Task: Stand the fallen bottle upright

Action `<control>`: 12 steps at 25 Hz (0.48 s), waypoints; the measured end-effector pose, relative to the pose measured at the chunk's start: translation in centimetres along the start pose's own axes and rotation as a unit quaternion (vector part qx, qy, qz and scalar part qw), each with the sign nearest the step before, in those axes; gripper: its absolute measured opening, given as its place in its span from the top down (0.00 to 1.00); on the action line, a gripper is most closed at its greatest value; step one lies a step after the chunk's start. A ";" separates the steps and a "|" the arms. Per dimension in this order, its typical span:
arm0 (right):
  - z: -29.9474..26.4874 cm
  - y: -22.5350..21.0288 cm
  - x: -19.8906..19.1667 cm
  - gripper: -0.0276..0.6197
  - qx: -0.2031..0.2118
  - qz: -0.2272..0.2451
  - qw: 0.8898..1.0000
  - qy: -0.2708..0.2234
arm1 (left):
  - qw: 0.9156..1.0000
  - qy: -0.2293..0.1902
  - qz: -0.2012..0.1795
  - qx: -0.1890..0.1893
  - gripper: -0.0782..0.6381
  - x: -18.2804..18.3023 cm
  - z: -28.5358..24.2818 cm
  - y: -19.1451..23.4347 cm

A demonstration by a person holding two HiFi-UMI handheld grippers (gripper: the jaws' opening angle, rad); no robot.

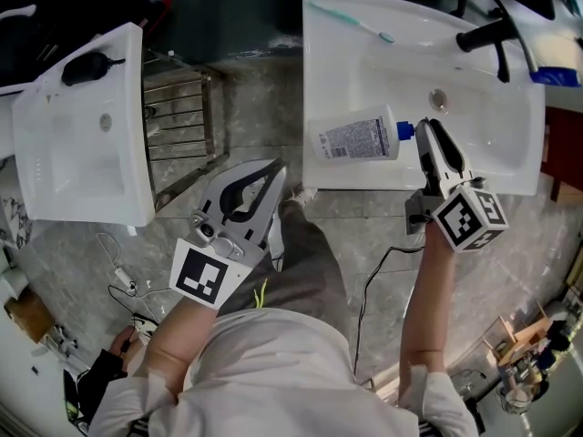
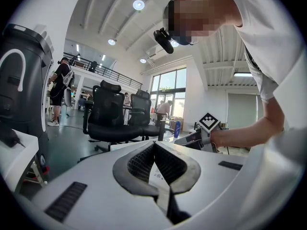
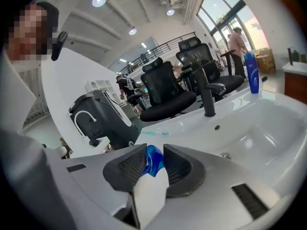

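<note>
The left gripper (image 1: 276, 176) hangs low in front of the person, over the floor between the two basins. Its jaws are together with nothing between them, and it takes no part in the job. To its left stands a separate white washbasin (image 1: 55, 162), with a metal rack (image 1: 182, 121) beside it.

Further right, the white bottle (image 1: 355, 138) lies on its side along the front rim of the larger sink (image 1: 364, 178), its printed label up and its blue cap (image 1: 406, 130) pointing right. The right gripper (image 1: 428, 130) is at that end. Its own view shows the jaws clamped on the blue cap, with the bottle's white body running back between them.

Behind, a toothbrush (image 1: 351, 21) rests on the sink's back ledge, and a black faucet (image 1: 487, 35) stands at the far right.

So the grasp looks made, but the bottle is not yet upright. Swinging it onto its base and letting go are still left.
</note>
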State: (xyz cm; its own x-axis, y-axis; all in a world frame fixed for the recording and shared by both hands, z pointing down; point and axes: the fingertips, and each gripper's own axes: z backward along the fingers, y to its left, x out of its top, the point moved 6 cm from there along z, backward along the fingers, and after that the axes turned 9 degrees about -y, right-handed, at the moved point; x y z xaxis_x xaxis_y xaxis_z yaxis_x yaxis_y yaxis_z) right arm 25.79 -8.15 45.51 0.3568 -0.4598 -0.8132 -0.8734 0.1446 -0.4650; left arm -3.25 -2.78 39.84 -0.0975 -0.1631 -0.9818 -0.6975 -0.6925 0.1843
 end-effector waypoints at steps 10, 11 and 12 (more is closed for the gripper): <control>0.4 3.4 2.3 0.78 -0.034 0.148 0.988 -0.037 | 1.000 -0.004 0.002 -0.002 0.87 0.3 0.7 0.3; 0.4 3.9 2.4 0.78 -0.034 0.165 0.985 -0.038 | 1.000 -0.004 0.002 -0.002 0.87 0.3 0.8 0.4; 0.5 4.4 2.5 0.78 -0.034 0.181 0.982 -0.041 | 1.000 -0.004 0.002 -0.002 0.87 0.3 0.9 0.5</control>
State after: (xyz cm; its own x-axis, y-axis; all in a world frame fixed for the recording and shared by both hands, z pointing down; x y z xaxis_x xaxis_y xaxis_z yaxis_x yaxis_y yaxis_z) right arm 23.02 -8.26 41.28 0.0420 -0.3169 -0.9475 -0.9670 0.2257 -0.1183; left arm -4.25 -2.54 39.58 -0.1071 -0.1600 -0.9813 -0.6938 -0.6949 0.1890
